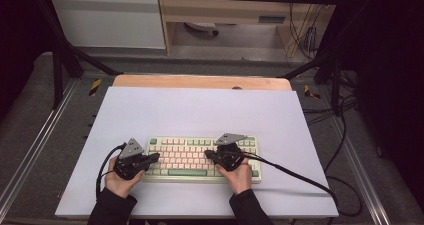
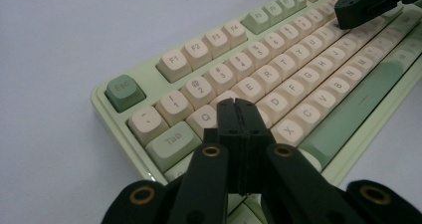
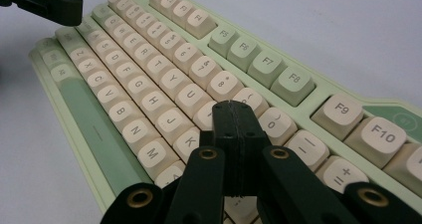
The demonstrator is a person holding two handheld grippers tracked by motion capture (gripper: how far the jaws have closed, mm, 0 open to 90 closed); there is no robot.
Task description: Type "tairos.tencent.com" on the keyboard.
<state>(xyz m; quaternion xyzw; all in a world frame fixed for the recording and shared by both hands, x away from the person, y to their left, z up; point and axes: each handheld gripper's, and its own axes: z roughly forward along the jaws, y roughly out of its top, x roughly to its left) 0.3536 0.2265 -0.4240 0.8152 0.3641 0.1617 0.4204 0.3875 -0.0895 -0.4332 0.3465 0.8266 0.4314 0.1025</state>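
High view: the keyboard lies near the table's front edge, long axis running 9 to 3 o'clock. The left gripper and right gripper hover over its ends.

Left gripper view: jaws pressed together, empty, above Q; keyboard stretches toward 2 o'clock.

Right gripper view: jaws closed, empty, near I and K; keyboard stretches toward 10 o'clock.

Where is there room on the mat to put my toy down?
The mat is bare behind the keyboard, up to the wooden edge, and at both side edges. It is crowded at the keyboard, where both hands hold tools.
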